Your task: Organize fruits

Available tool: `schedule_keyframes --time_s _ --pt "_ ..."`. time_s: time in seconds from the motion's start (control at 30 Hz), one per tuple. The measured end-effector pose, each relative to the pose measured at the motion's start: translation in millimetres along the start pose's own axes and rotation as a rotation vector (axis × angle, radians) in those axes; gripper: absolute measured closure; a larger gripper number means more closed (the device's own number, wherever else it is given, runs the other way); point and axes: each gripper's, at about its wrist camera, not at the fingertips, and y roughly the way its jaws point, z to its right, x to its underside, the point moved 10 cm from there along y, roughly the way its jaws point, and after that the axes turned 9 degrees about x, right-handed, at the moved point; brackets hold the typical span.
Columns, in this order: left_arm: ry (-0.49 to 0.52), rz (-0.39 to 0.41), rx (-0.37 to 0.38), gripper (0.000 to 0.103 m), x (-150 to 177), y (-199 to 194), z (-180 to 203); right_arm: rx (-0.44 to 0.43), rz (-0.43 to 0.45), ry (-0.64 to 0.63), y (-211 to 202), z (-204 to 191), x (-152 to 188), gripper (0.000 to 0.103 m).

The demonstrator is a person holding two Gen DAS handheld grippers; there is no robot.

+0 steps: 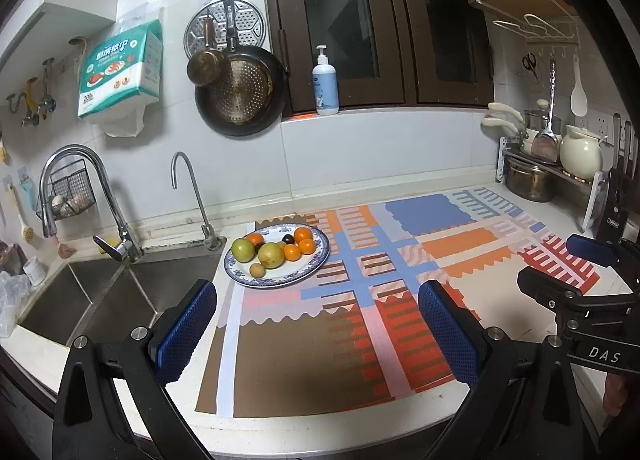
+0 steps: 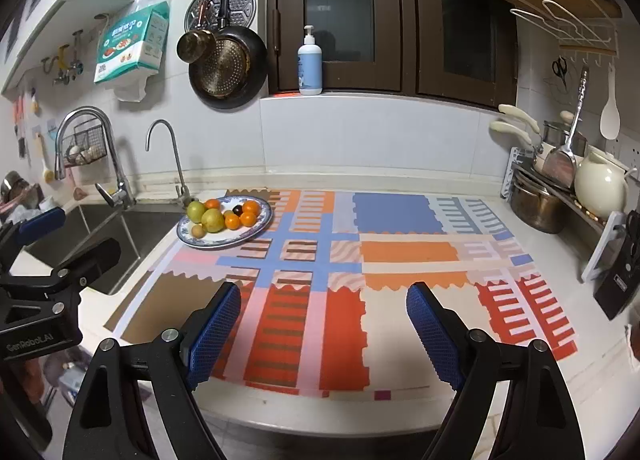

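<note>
- Kitchen counter [image 2: 400,412], pale stone, carries a patterned mat [image 2: 320,260] in orange, blue and brown; a sink [image 1: 120,300] lies at the left, and a rack with pots [image 2: 532,204] at the far right.
- Fruits all sit on one blue-rimmed plate [image 1: 316,260] at the far left corner of the mat, just beside the sink: two green-yellow fruits [image 1: 271,255], several small oranges [image 1: 307,246], one dark round fruit [image 1: 288,239] and one small brown one [image 1: 256,270]. They lie mixed and touching.
- No fruit lies on the mat or the bare counter.
- Left gripper [image 1: 316,332] hovers over the mat's near edge, jaws spread wide, holding nothing.
- Right gripper [image 2: 324,332] hovers likewise, jaws wide apart and unloaded, well apart from the plate.
- Judgement: the scene fits either fruit gathered onto the plate as wanted, or a mixed heap awaiting sorting. The pictures do not settle which, and no other container for fruit shows.
- Any pick would call for a far-left reach and a gentle grip on round, rolling fruit.
</note>
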Motion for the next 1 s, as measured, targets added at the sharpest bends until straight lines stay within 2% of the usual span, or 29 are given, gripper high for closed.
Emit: schedule_keyframes --time_s 0.8,1.0 --pt "-0.037 -0.002 0.026 0.000 7 -13 4 0.000 0.018 -0.002 -17 0 2 0.017" --pt "-0.038 0.002 0.011 0.000 8 -16 5 -0.007 0.020 0.004 -19 2 0 0.017"
